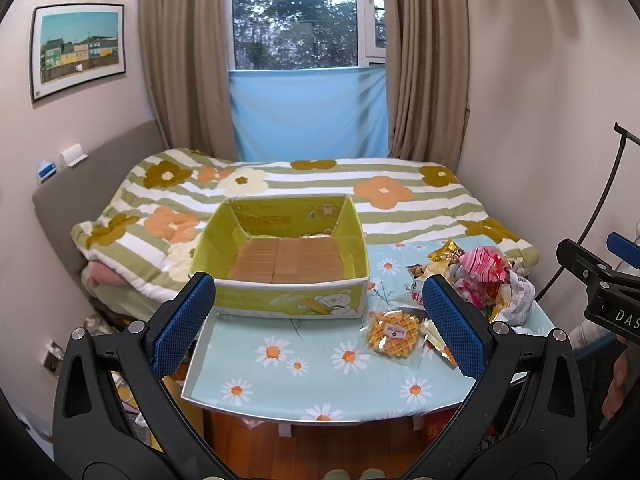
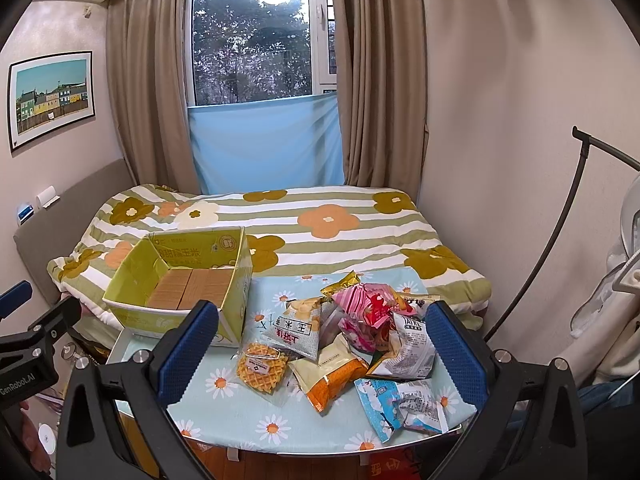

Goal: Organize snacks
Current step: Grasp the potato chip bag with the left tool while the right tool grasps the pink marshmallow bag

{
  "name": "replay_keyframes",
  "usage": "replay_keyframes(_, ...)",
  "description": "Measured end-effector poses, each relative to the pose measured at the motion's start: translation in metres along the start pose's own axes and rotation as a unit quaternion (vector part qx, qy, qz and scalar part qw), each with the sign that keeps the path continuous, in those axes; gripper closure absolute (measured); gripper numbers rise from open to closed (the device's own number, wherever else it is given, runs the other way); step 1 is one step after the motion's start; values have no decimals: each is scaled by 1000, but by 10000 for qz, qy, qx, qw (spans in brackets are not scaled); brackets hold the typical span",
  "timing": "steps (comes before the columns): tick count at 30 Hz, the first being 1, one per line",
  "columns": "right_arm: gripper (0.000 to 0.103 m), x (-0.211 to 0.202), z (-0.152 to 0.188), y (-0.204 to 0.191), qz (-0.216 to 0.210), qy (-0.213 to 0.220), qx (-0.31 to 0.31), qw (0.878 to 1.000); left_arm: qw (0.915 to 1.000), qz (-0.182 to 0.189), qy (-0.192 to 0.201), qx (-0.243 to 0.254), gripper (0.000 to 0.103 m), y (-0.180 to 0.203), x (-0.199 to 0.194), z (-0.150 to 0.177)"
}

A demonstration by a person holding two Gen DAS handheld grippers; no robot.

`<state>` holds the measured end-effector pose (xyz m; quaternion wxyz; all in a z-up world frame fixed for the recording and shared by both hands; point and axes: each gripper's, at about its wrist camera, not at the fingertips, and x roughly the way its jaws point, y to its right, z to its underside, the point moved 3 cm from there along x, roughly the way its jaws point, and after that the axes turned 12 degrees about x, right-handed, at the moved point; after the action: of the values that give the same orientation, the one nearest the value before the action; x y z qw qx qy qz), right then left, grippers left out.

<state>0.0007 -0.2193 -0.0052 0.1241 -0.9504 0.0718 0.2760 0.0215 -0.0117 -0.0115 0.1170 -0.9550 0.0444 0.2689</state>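
A yellow-green cardboard box (image 1: 280,276) stands open on the left of a small table with a daisy cloth (image 1: 304,376); it also shows in the right wrist view (image 2: 176,300). A wrapped waffle (image 1: 394,334) lies to its right, also seen in the right wrist view (image 2: 262,366). A pile of snack packets (image 2: 376,328) lies on the right side of the table (image 2: 240,420). My left gripper (image 1: 320,328) is open and empty in front of the box. My right gripper (image 2: 324,356) is open and empty, framing the pile from above the table's front edge.
A bed with a flowered striped quilt (image 1: 320,184) stands right behind the table. Curtains and a window are behind it. A wall is close on the right (image 2: 500,160), with a black curved stand (image 2: 560,232). Wooden floor shows below the table's front edge.
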Motion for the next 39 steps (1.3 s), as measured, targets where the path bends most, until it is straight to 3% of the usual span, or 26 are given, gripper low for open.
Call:
replay_keyframes(8,0,3,2,6,-41,-91,166,9998,9994,193,-270,100,1,3,15,-2)
replay_keyframes(16,0,27,14,23,126,-413,373,9984,9905,1039,-818,371,1,20,69,10)
replay_keyframes(21,0,50,23,38,248,-596,426,9970,9842,1383,-915,625,1,41,99,16)
replay_keyframes(28,0,98,17,71,345,-942,389,9942,9762,1675,-1099,831,1,82,145,6)
replay_keyframes(39,0,214,-2,118,-218,-1887,-74,9818,9576,1881,-1938,1008,1,168,253,3)
